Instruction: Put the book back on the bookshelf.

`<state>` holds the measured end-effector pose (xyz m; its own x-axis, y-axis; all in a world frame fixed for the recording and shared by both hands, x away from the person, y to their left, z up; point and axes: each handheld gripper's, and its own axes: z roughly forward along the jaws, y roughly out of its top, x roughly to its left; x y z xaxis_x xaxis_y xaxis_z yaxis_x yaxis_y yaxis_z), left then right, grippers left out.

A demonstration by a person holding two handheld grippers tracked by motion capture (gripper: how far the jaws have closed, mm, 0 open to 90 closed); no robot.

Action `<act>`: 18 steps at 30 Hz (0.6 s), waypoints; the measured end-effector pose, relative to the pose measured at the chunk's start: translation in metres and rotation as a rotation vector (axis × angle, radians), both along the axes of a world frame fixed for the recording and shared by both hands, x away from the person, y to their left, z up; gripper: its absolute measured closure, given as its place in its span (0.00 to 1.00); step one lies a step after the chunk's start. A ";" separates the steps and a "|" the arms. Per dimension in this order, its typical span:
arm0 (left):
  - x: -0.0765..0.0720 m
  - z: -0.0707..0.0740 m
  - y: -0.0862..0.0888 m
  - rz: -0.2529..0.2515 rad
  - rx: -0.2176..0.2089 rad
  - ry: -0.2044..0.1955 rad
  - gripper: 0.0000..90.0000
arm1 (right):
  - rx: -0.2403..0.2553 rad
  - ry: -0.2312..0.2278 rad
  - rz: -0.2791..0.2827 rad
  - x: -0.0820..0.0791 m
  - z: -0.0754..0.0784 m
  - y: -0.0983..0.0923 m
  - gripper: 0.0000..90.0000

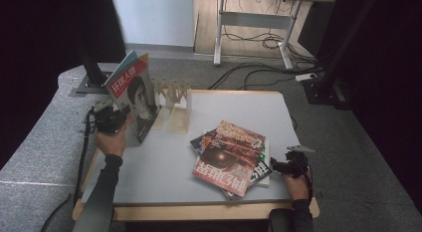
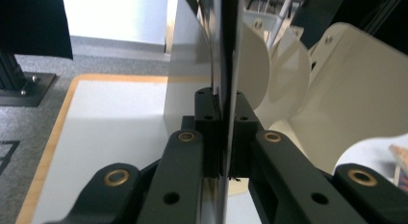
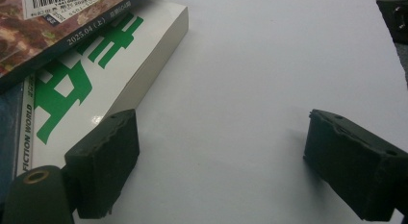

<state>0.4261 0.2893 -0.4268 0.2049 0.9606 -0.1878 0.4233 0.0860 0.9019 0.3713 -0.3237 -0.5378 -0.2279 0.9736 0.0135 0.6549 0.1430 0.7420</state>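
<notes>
A magazine [image 1: 135, 95] with a red title and a portrait on its cover stands upright at the table's left, beside a pale wooden rack [image 1: 174, 97]. My left gripper [image 1: 119, 117] is shut on its lower edge; in the left gripper view the thin magazine [image 2: 226, 65] runs edge-on between the closed black pads [image 2: 208, 113], with the rack's cream dividers [image 2: 337, 89] to the right. A loose pile of magazines [image 1: 231, 157] lies right of centre. My right gripper [image 1: 276, 167] rests open near the pile's right corner, its jaws wide over bare table beside a white and green magazine [image 3: 101, 84].
The white table [image 1: 159, 167] has a wooden rim. Grey carpet surrounds it. A desk frame [image 1: 254, 28] and cables [image 1: 268, 72] lie on the floor behind. Black stands rise at the far left and far right.
</notes>
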 end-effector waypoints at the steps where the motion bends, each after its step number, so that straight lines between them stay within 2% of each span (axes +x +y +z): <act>1: 0.000 0.000 0.000 0.000 0.000 0.000 0.94 | 0.000 0.000 0.000 0.000 0.000 0.000 0.13; 3: 0.001 0.000 0.000 -0.008 -0.003 0.013 0.91 | 0.000 0.000 0.000 0.000 0.000 0.000 0.13; 7: 0.001 0.001 0.000 -0.012 0.000 0.013 0.84 | 0.000 0.000 0.000 0.000 0.000 0.000 0.13; 10: 0.000 0.002 -0.001 -0.020 0.020 0.014 0.80 | 0.000 0.000 0.000 0.000 0.000 0.000 0.13; 11: 0.000 0.002 -0.001 -0.022 0.027 0.016 0.72 | 0.000 0.000 0.000 0.000 0.000 0.000 0.13; 12: -0.001 0.002 -0.002 -0.025 0.033 0.017 0.72 | 0.000 0.000 0.000 0.000 0.000 0.000 0.13; 18: -0.005 0.002 -0.001 -0.035 0.054 0.025 0.55 | 0.000 0.000 0.000 0.000 0.000 0.000 0.13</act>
<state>0.4215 0.2879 -0.4248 0.2348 0.9617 -0.1413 0.4480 0.0219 0.8937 0.3713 -0.3237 -0.5378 -0.2280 0.9736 0.0139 0.6547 0.1427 0.7423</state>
